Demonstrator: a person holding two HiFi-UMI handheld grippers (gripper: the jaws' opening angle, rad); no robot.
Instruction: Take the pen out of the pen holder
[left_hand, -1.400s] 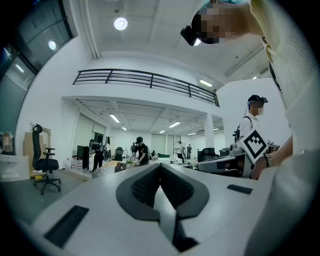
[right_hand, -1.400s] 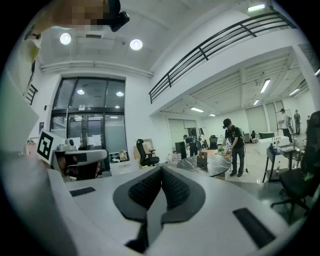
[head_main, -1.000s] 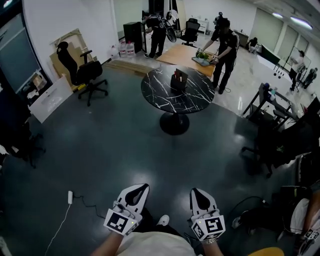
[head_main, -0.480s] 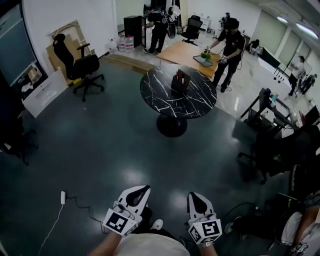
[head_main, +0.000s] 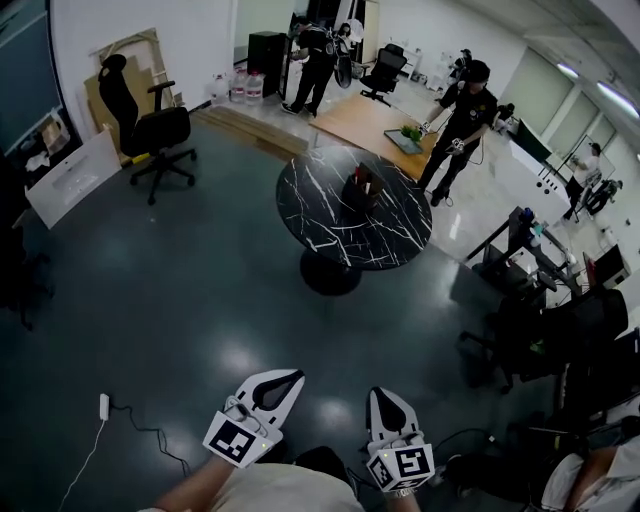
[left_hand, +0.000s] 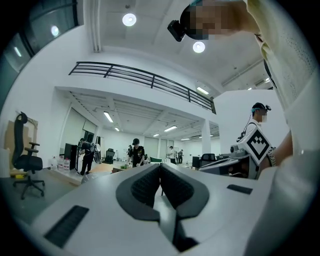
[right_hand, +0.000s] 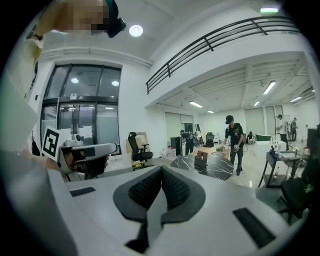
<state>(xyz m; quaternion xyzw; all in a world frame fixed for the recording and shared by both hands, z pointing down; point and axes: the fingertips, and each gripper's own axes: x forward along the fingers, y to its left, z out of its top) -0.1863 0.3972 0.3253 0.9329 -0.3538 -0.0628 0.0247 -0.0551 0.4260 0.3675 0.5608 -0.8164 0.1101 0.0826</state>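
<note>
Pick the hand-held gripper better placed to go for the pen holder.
Right hand-held gripper, marginally: both are shut, empty and far off, but the pen holder sits ahead toward its side.

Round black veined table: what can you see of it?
The round black table has a glossy marble-look top with white veins, on one central pedestal with a round foot on the dark floor. It stands level, well across the room. A small dark pen holder stands on it, near its centre.

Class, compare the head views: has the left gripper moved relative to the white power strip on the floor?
Yes. The left gripper now lies farther right of the power strip than a second ago; the gap between them has widened.
</note>
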